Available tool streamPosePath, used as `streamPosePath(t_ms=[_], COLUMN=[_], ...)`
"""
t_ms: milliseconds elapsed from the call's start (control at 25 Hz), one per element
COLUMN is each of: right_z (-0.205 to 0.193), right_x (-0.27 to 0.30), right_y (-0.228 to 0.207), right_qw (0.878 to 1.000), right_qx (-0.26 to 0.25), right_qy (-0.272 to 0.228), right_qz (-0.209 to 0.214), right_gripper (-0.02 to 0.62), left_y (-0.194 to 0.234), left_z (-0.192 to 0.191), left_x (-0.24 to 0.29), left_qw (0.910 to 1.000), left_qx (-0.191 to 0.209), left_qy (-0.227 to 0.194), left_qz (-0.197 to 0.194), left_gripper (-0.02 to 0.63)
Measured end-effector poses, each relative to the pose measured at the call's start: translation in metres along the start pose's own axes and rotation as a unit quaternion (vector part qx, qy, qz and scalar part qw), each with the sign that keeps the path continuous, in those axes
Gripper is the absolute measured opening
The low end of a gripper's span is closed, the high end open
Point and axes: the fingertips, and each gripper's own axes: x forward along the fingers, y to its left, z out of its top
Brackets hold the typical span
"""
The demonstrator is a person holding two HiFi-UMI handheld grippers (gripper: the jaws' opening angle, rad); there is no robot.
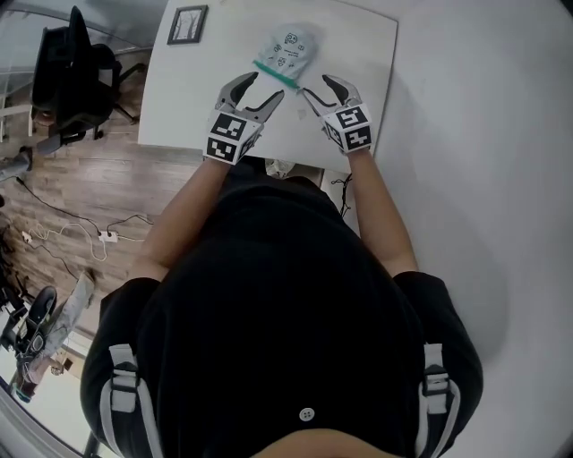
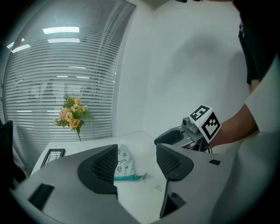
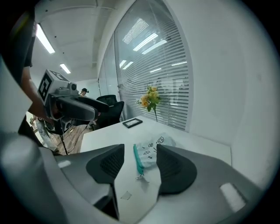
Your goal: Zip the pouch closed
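Note:
A pale pouch [image 1: 288, 46] with small printed figures lies flat on the white table [image 1: 197, 98]. Its teal zipper [image 1: 275, 73] runs along the edge nearest me. My left gripper [image 1: 267, 86] hovers just short of the zipper's left part, open, with nothing between its pads. My right gripper [image 1: 315, 85] hovers at the zipper's right end, also open and empty. In the left gripper view the pouch [image 2: 124, 162] lies ahead of the jaws, and the metal pull [image 2: 144, 176] sticks out from the zipper's right end. In the right gripper view the zipper [image 3: 137, 159] and pull [image 3: 141, 177] show between the pads, lying farther off on the table.
A framed picture [image 1: 187, 24] lies at the table's far left corner. A vase of flowers [image 2: 72, 114] stands by the window blinds. A black office chair [image 1: 76, 67] stands left of the table on the wooden floor. A small clear scrap [image 3: 126, 195] lies on the table near my right gripper.

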Motion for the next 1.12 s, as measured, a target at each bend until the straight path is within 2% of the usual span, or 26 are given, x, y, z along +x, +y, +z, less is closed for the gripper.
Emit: streamPosePath(t_ms=[120, 400, 800, 1120], right_z=[-0.01, -0.055, -0.103, -0.12], right_x=[0.009, 0.034, 0.065, 0.081], right_y=[-0.005, -0.013, -0.01, -0.006], right_qw=[1.0, 0.995, 0.981, 0.973], right_qx=[-0.011, -0.025, -0.052, -0.074], right_qy=[0.016, 0.091, 0.18, 0.212], right_qz=[0.004, 0.021, 0.049, 0.058], right_gripper=[0.235, 0.222, 0.192, 0.16], left_y=[0.004, 0.015, 0.019, 0.014], left_z=[-0.015, -0.047, -0.093, -0.118], left_x=[0.015, 0.044, 0.073, 0.083], left_qw=[0.9998, 0.998, 0.9917, 0.9859], left_qx=[-0.009, -0.021, -0.033, -0.051], left_qy=[0.016, 0.06, 0.12, 0.154], left_qz=[0.002, -0.005, -0.029, -0.042], left_gripper=[0.279, 0.278, 0.276, 0.273])
